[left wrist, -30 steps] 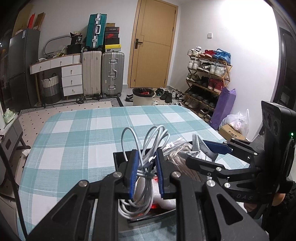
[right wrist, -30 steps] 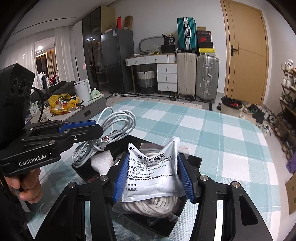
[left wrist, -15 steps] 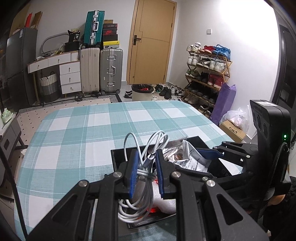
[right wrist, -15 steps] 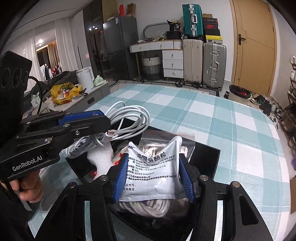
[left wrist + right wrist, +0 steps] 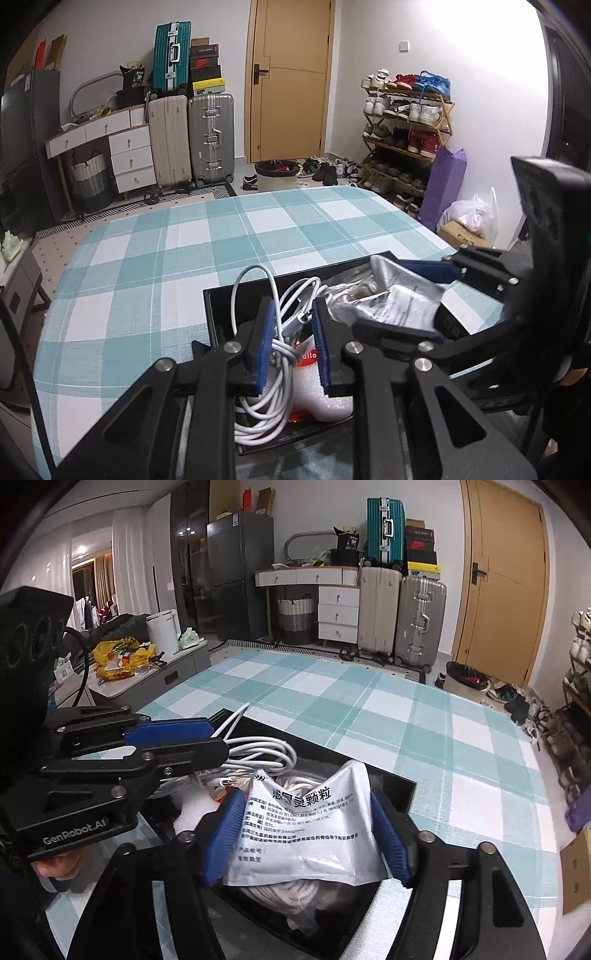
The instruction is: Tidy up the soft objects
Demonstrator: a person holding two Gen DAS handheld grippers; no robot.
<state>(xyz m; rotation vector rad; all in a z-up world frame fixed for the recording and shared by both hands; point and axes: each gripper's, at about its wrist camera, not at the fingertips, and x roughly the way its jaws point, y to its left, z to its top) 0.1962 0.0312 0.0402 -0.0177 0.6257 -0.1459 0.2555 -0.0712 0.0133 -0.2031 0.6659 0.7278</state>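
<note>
A black box (image 5: 218, 314) (image 5: 391, 786) sits on the checked tablecloth near the front edge. My left gripper (image 5: 291, 314) is shut on a coiled white cable (image 5: 266, 410) (image 5: 266, 757) and holds it low inside the box. My right gripper (image 5: 306, 834) is shut on a silver sachet with black print (image 5: 306, 827) (image 5: 402, 299), held over the box's right half. Under the sachet lies a clear bag of white rope (image 5: 284, 890). White foam (image 5: 317, 398) and a red item lie in the box bottom.
The teal and white checked tablecloth (image 5: 184, 251) stretches beyond the box. Suitcases (image 5: 192, 136), a drawer unit, a door and a shoe rack (image 5: 406, 129) stand at the back. A side table with a yellow bag (image 5: 118, 657) is to the left.
Both grippers have dropped lower into the black box with their loads. The cable coil now sits down among the foam, and the sachet is closer to the rope bag.
</note>
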